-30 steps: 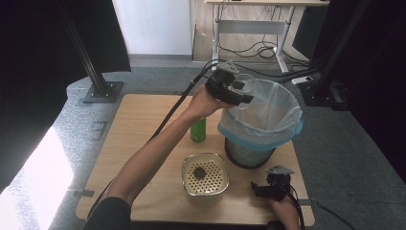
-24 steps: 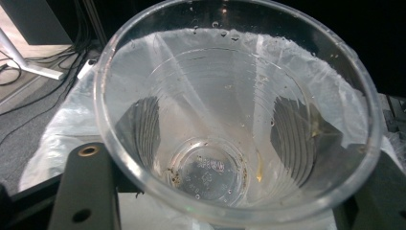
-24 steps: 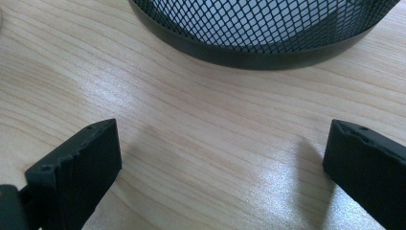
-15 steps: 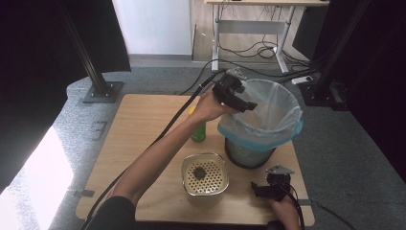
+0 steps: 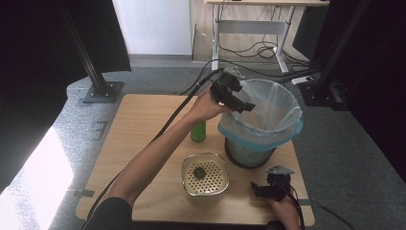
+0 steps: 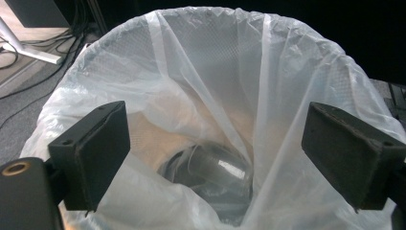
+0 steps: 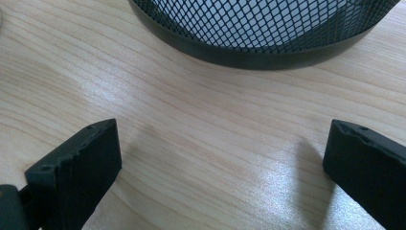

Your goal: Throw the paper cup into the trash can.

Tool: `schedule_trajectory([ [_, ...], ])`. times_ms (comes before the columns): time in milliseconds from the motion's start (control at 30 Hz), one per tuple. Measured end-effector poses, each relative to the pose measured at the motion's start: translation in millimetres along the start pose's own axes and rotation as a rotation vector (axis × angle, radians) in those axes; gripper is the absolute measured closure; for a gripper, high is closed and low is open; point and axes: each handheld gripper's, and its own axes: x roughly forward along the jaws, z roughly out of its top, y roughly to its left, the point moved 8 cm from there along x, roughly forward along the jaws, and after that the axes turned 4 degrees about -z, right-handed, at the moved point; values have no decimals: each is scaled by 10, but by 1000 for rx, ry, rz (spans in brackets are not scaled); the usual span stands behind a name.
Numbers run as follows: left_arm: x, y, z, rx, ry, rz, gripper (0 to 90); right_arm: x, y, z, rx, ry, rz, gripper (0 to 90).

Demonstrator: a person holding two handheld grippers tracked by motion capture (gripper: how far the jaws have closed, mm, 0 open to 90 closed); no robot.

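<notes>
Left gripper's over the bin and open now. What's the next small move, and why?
Probably draw the left gripper back from the lined bin: its jaws have just been opening, nothing is between them, and a clear cup lies at the bottom of the liner.

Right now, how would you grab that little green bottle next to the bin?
Grip the green bottle around its body, coming from its left side as the high view shows it. It stands upright, so level jaws fit round it, and that side is bare table; the bin crowds its right.
</notes>
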Motion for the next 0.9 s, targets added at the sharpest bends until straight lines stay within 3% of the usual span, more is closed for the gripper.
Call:
schedule_trajectory([
  [167, -106, -50, -5, -5, -7, -19, 42, 1, 3, 0, 4, 0, 0, 0],
  [300, -198, -50, -24, 4, -19, -3, 16, 1, 1, 1, 3, -1, -1, 0],
  [400, -272, -23, -66, 1, -36, 17, 15, 1, 1, 1, 3, -1, -2, 0],
  [567, -383, 24, -171, -10, -49, 7, 15, 1, 0, 1, 2, -2, -2, 0],
  [900, -620, 164, -415, -26, -72, 52, 10, 1, -2, 0, -2, -1, -1, 0],
])
